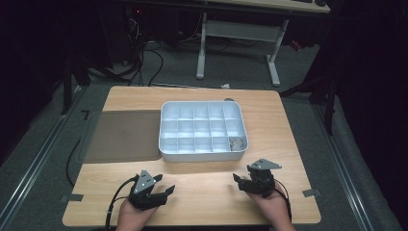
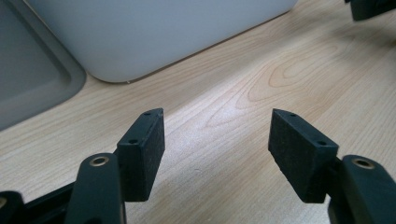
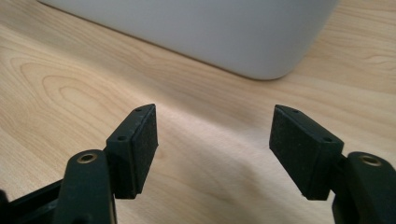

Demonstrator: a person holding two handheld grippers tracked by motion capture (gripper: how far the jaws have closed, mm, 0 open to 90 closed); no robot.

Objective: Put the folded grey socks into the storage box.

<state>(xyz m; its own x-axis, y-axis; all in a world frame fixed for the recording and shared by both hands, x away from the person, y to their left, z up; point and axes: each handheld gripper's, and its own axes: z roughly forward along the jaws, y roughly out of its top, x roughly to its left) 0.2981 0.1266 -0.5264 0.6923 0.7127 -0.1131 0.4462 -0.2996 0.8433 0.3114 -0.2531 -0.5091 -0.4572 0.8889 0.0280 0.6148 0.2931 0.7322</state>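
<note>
Both tools rested on the desk [image 1: 192,185] near its front edge, the left tool [image 1: 159,192] and the right tool [image 1: 248,182] each with jaws spread wide and empty. The white compartment tray [image 1: 202,153] sat just beyond them at mid-desk, long axis running left to right, a grey mat [image 1: 122,134] touching its left side. One small object [image 1: 235,142] lay in the front right compartment; a wide jaw would probably snag a divider there.
</note>
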